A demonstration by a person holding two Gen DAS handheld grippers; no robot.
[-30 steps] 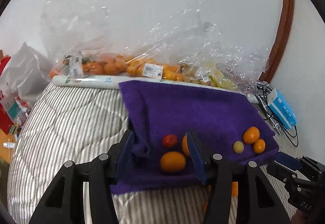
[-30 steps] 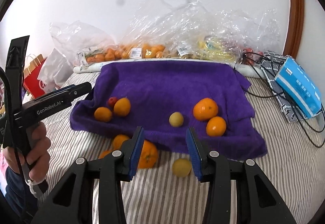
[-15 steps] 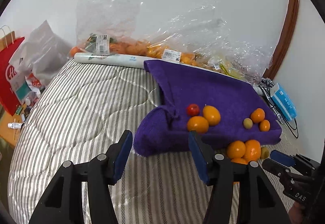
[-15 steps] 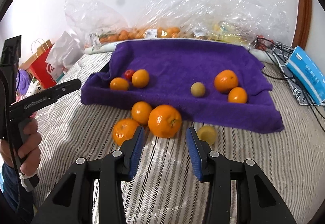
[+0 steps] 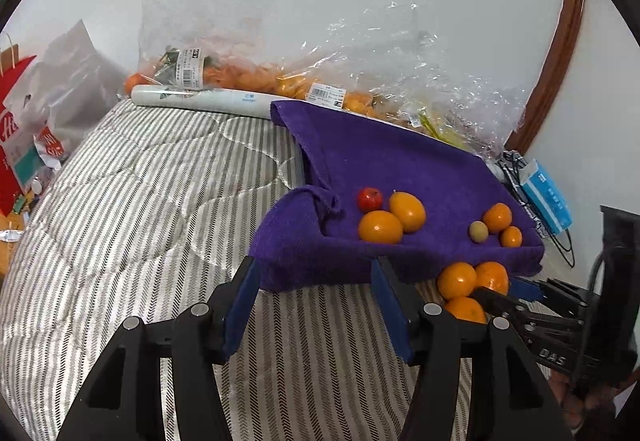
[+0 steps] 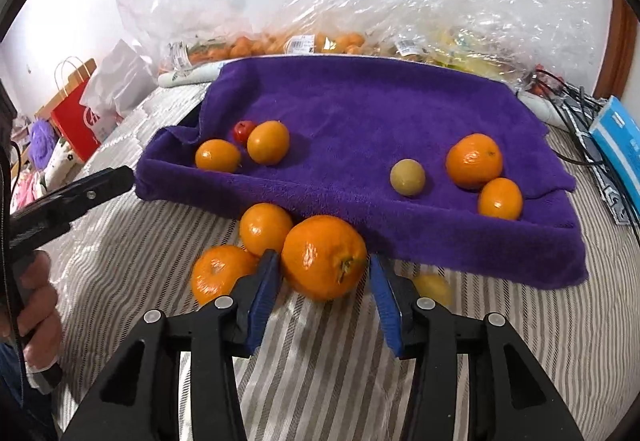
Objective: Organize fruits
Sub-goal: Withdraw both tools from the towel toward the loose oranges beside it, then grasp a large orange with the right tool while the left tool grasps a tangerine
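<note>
A purple towel (image 6: 360,113) lies on the striped bed and holds a small red fruit (image 6: 243,130), several oranges and a yellow-green fruit (image 6: 407,177). Off the towel's near edge lie a big orange (image 6: 323,256), two smaller oranges (image 6: 265,227) (image 6: 218,273) and a yellow fruit (image 6: 434,286). My right gripper (image 6: 324,273) is open with the big orange between its blue pads, not clamped. My left gripper (image 5: 314,287) is open and empty at the towel's near left corner (image 5: 292,241). The loose oranges (image 5: 457,280) show right of it.
Clear plastic bags of oranges (image 6: 280,41) and a white roll (image 5: 200,97) line the wall behind the towel. A blue box (image 6: 618,137) and black cables (image 6: 560,89) lie at the right. A red paper bag (image 6: 76,121) stands at the left, off the bed.
My right gripper moved forward and down until the big orange sat between its pads. My left gripper pulled back and left, away from the fruits on the towel.
</note>
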